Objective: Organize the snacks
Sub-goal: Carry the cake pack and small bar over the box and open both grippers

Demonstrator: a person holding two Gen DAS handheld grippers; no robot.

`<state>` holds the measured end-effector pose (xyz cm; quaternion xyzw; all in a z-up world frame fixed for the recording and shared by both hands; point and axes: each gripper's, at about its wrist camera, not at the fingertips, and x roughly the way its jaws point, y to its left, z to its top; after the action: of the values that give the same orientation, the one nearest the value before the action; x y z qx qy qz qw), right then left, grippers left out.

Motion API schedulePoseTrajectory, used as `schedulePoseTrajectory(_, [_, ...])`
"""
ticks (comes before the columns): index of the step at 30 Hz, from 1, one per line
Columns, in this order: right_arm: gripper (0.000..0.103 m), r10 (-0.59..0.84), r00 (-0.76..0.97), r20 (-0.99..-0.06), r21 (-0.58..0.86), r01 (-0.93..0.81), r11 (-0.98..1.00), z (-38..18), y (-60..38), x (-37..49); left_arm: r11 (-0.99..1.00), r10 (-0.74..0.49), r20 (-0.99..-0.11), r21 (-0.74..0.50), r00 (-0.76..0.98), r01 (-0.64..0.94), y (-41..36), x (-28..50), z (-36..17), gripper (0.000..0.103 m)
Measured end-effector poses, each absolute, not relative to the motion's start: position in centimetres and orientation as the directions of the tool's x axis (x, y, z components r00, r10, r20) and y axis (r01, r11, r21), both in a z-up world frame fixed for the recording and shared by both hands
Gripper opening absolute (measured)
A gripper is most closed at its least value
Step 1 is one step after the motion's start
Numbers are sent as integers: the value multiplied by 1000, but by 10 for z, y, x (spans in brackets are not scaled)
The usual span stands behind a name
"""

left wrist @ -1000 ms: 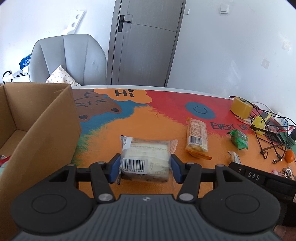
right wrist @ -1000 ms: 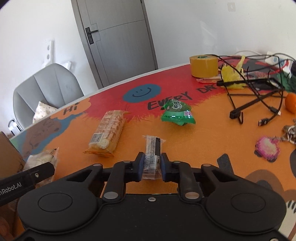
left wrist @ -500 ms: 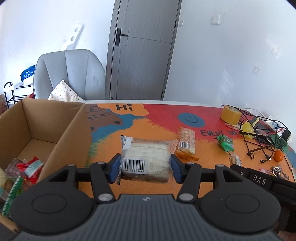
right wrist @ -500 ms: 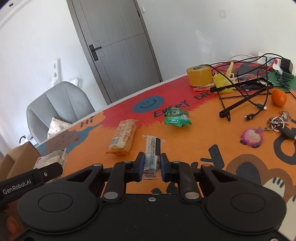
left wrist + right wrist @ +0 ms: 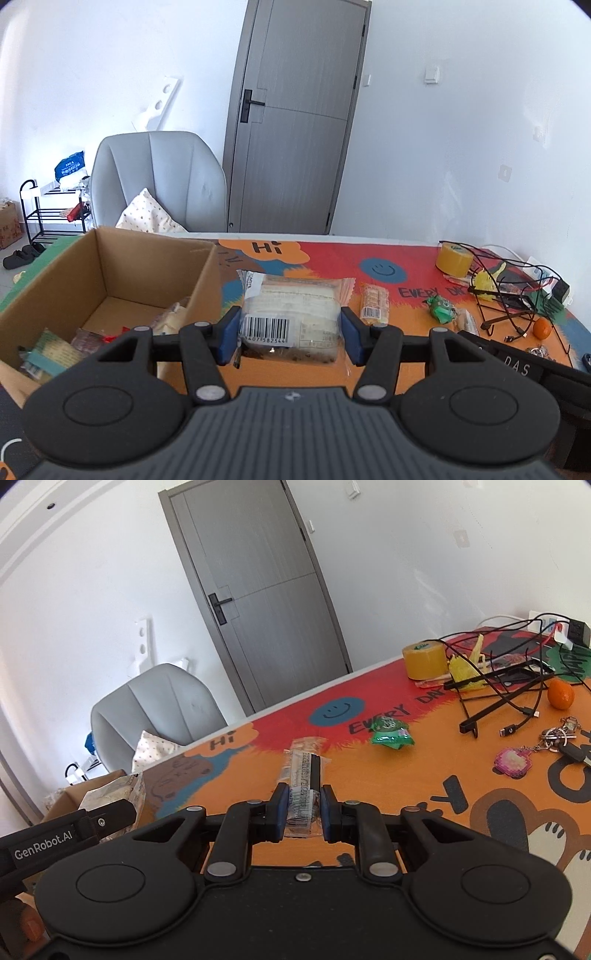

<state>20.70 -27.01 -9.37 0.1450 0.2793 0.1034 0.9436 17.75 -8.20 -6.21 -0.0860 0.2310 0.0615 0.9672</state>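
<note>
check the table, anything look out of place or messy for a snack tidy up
Yes: the far right end is cluttered with non-snacks. A tangle of black cables sprawls over a roll of yellow tape, and a key bunch lies beside an orange. No spill or damage shows.

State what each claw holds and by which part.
The left claw grips a clear bread pack across its near, barcode end. The right claw pinches a slim bar at its near end.

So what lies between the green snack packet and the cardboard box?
In the left wrist view, between the green snack packet and the cardboard box: the orange cracker packet on the table, plus the barcoded clear packet held up.
</note>
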Motion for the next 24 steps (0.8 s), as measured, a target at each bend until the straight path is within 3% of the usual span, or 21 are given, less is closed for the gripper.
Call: schedulePoseTrajectory(24, [20,401,824,-401,322,-283,904,-49,-201,172,940,200,-367,-189,909,-283,-1,114,-28,55])
